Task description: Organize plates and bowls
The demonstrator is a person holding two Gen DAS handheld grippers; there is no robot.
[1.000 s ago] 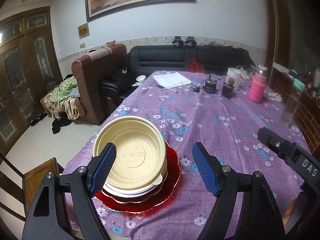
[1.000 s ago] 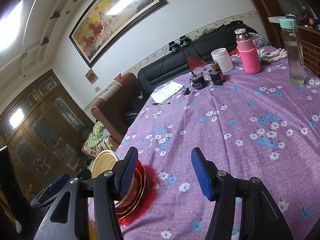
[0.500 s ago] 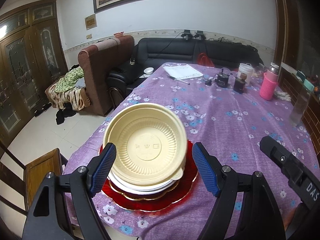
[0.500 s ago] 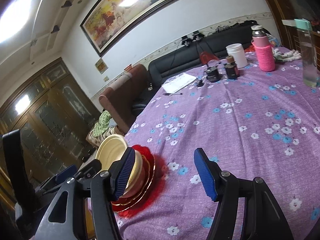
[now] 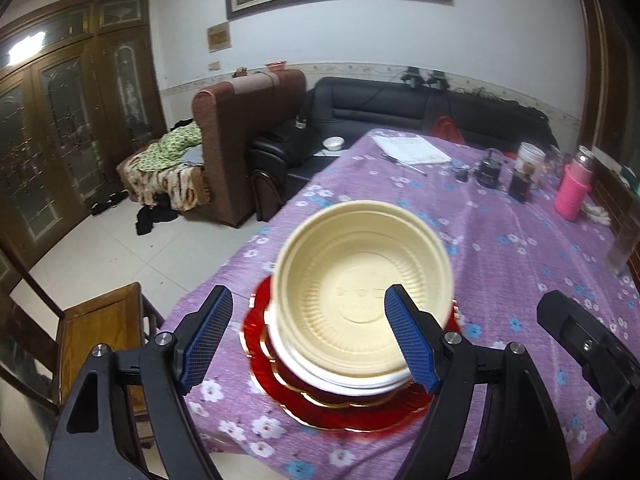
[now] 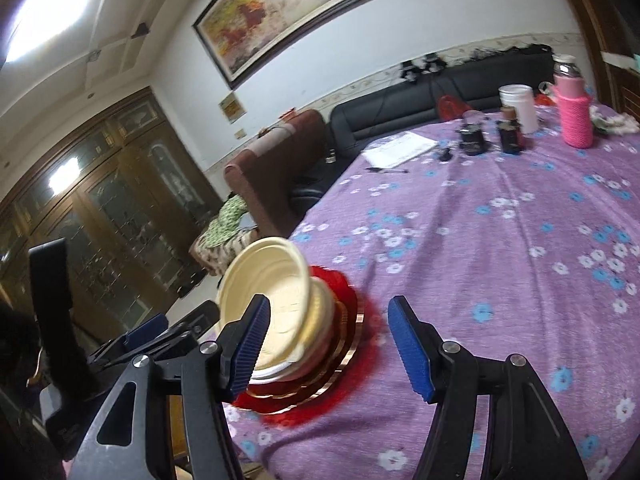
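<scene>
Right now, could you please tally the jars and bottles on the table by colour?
Pink bottle: 1
White jar: 1
Dark jars: 2
Clear bottle, blurred at the table's right edge: 1
Total: 5

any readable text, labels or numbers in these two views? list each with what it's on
None is readable now.
Embossed marks in the base of the cream bowl: blurred.
Yellow plaque on the wall: too small.
White papers on the purple tablecloth: no legible writing.
Dark jars and pink bottle: no legible labels.
</scene>
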